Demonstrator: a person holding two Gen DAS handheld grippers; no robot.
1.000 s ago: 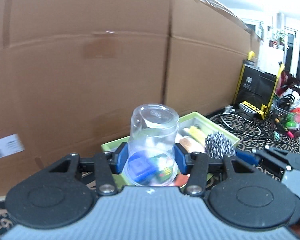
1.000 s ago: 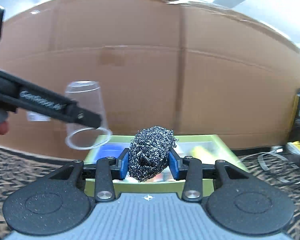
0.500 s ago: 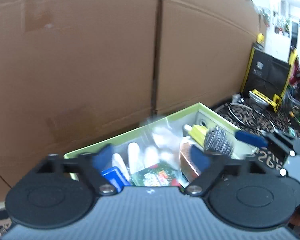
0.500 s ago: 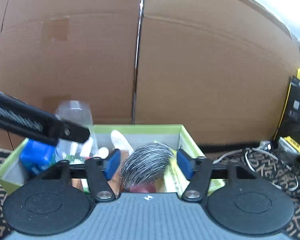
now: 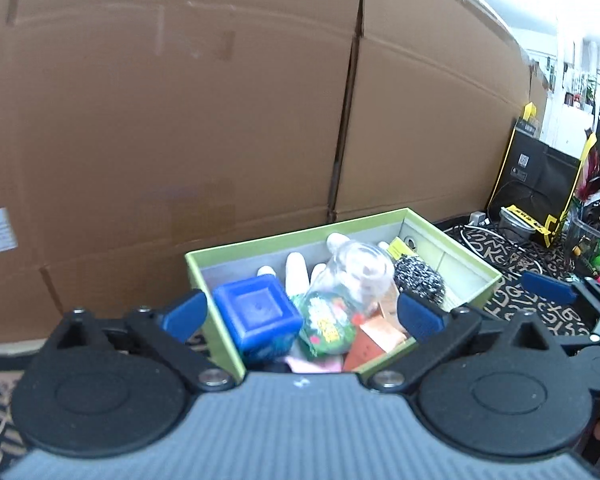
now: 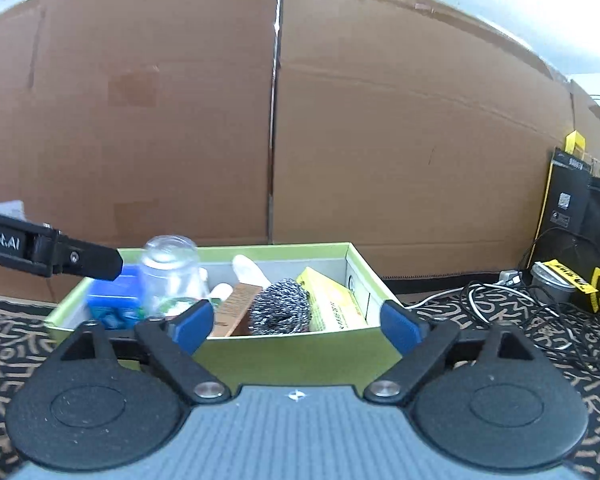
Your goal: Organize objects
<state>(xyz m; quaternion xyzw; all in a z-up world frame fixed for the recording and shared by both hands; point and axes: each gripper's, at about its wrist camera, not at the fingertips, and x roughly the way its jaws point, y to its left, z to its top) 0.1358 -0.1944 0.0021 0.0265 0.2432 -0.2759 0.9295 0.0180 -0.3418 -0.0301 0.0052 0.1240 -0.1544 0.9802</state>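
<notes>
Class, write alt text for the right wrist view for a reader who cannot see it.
The right tool, its jaws opening and empty, faces a green cardboard box holding a grey steel-wool scourer, an upturned clear plastic cup and a blue cube. Brown cardboard sheets stand behind.

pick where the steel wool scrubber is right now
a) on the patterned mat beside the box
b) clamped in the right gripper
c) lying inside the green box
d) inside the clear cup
c: the steel wool scrubber lies among the other items inside the green box, while the right gripper, its jaws opening, has nothing pressed between its pads.
</notes>
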